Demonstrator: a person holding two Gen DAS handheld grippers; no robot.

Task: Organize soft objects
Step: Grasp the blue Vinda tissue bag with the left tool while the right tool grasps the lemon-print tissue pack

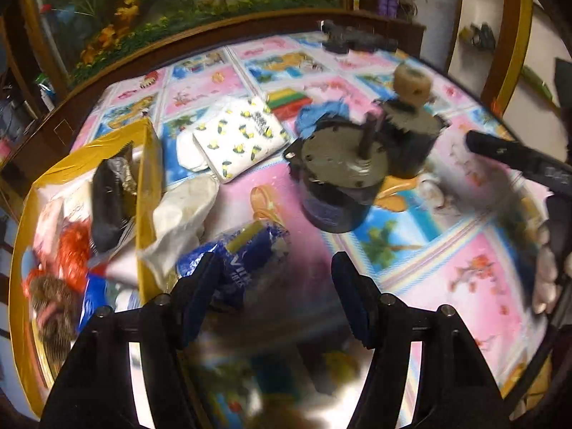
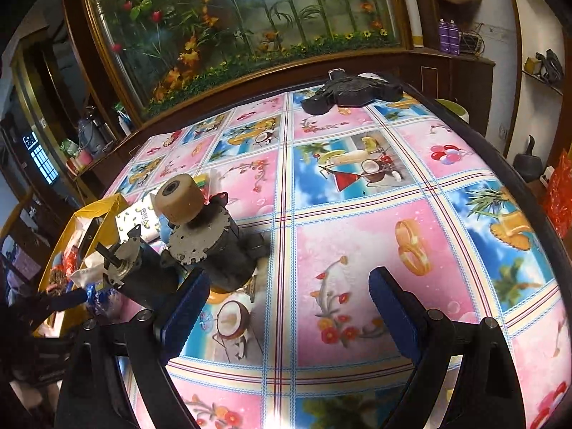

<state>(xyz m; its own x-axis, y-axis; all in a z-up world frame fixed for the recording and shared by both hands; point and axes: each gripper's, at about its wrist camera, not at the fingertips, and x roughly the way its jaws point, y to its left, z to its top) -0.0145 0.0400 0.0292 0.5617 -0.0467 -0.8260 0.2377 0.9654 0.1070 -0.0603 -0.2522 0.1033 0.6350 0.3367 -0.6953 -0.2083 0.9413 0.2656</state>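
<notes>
Both grippers hang over a table (image 2: 357, 228) covered in a pink and blue picture cloth. The left gripper (image 1: 277, 268) has its jaws spread wide with nothing between them; a blue plastic packet (image 1: 246, 250) lies just past its left fingertip, at about 11 o'clock from the gripper. The right gripper (image 2: 289, 282) is likewise wide open and holds nothing, with only bare cloth between its fingers.

In the left wrist view the soft things sit toward 9 and 10 o'clock: a yellow box (image 1: 148, 150) holding an orange frilly piece (image 1: 73, 250) and a dark pouch (image 1: 107, 207) (the rest of its contents are too blurred to name), a crumpled white cloth (image 1: 182, 214) draped at the box's near wall, and a white lemon-print pack (image 1: 239, 139) just beyond at 11 o'clock. A blue cloth (image 1: 321, 114) lies behind two dark motors (image 1: 339, 178) near the centre; a striped sponge block (image 1: 289, 102) sits at 12 o'clock. A black device (image 2: 352, 91) rests at the table's far edge.
</notes>
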